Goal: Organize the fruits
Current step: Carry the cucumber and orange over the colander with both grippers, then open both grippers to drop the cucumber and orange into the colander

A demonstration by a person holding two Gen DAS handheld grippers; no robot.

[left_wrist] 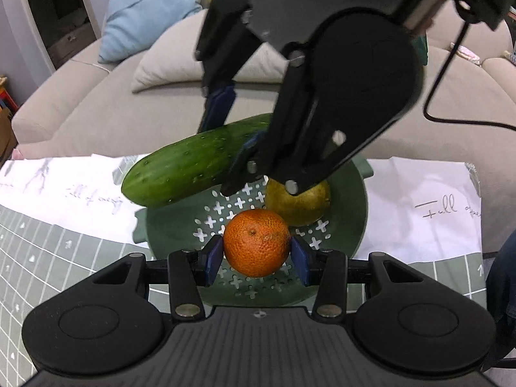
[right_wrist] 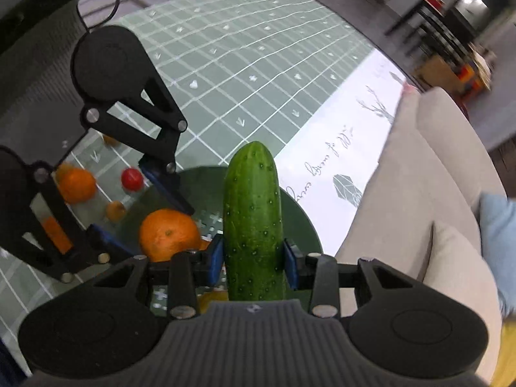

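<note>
An orange (left_wrist: 257,243) is gripped by the left claw (left_wrist: 257,256) over the colander (left_wrist: 351,206), w/ a cucumber (right_wrist: 253,222) clamped lengthwise by the right claw (right_wrist: 253,262) just above.

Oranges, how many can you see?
2 for sure. One orange sits between the pads of the left claw over the green colander. Another orange lies on the checked mat. Smaller orange blurs nearby could be more.
</note>
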